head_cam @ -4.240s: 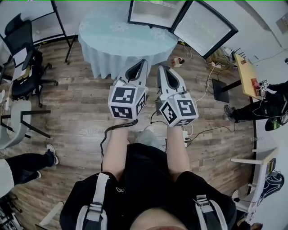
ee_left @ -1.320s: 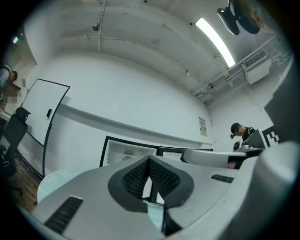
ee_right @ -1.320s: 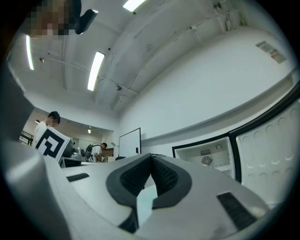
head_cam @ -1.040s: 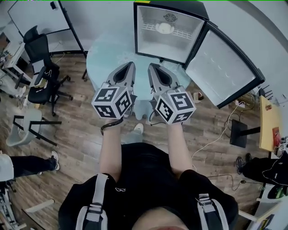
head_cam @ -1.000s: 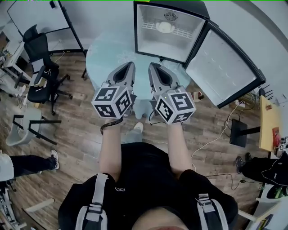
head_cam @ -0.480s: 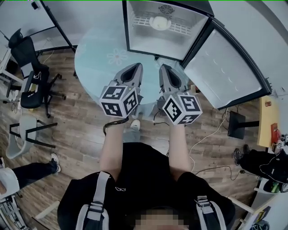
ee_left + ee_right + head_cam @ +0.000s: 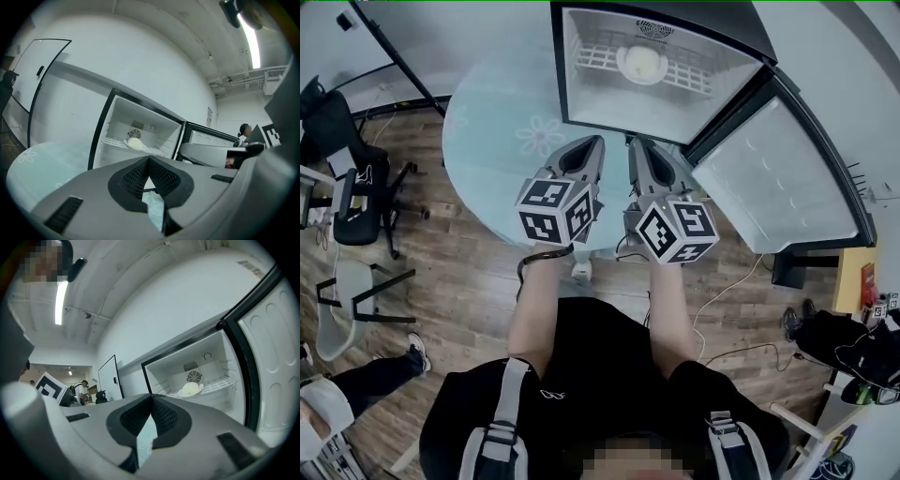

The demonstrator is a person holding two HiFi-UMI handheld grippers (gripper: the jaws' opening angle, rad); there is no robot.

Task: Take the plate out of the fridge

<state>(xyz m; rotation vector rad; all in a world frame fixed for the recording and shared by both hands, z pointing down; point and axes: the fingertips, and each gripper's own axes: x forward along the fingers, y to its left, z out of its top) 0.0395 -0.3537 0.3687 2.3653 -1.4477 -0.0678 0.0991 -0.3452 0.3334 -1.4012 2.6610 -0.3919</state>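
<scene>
A: Which way does the plate lie from the grippers?
B: Ahead of both. The fridge [image 7: 609,98] stands open on the round table [image 7: 497,141], its door [image 7: 778,178] swung to the right. The plate [image 7: 640,64] rests on the wire shelf [image 7: 698,67] deep inside, well apart from either tip

A: Which is nearer?
B: The right gripper [image 7: 635,142], I'd judge. It lines up almost straight with the plate, while the left gripper [image 7: 595,141] sits slightly aside. The plate is round, so it has no long axis

A: And the jaws?
B: Both pairs are pressed together with nothing between them. They must part before reaching the rim
</scene>
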